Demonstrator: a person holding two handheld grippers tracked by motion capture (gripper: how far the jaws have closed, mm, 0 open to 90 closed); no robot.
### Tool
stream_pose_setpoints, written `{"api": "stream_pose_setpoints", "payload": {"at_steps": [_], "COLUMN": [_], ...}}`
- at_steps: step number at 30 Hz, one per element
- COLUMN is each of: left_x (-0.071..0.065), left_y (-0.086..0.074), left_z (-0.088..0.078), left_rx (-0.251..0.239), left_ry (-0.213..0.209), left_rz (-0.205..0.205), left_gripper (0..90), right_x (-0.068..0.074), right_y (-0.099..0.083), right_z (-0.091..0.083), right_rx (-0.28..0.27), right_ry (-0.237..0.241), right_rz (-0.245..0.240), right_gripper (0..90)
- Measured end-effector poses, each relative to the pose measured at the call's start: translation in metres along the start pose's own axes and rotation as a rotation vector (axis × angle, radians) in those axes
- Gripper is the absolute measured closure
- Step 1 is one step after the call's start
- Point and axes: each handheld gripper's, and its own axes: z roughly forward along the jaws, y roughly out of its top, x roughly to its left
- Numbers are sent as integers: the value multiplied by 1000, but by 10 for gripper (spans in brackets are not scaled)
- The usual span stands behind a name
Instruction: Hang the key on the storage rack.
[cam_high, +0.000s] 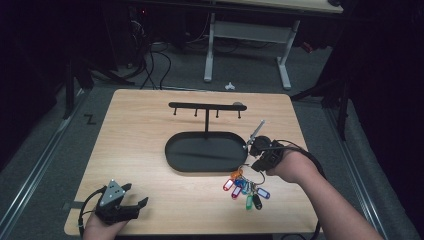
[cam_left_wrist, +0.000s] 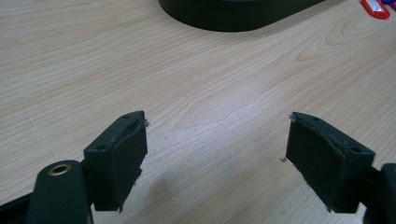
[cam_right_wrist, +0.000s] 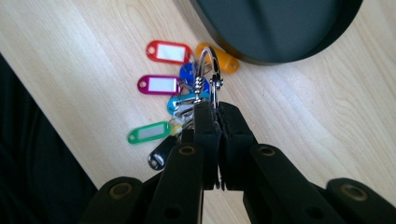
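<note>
The right gripper (cam_right_wrist: 215, 112) pinches the key ring (cam_right_wrist: 208, 74); the left gripper (cam_left_wrist: 217, 158) rests open. Tags (cam_high: 246, 189) at the stand's (cam_high: 206, 131) five o'clock could snag its tray, tugging the ring loose.

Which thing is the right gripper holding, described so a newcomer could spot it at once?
Start at the black oval tray of the key stand in the middle of the wooden table. Off its near right corner the right gripper is shut on the metal key ring. A bunch of coloured key tags hangs from it.
</note>
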Motion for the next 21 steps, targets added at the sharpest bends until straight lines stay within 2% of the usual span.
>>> {"api": "stream_pose_setpoints", "payload": {"at_steps": [6,12,21], "left_x": [1,1,0], "left_y": [0,0,0], "left_z": [0,-1,0], "left_rx": [0,0,7], "left_ry": [-1,0,1], "left_rz": [-2,-5,-1], "left_gripper": [211,211,212], "right_x": [-3,-6,-7], "right_y": [5,8,17], "right_z": [-21,-33,-58], "right_rx": [-16,-15,-25], "right_ry": [-23,-39,-80], "right_rz": [5,10,-7], "right_gripper": [876,876,877]}}
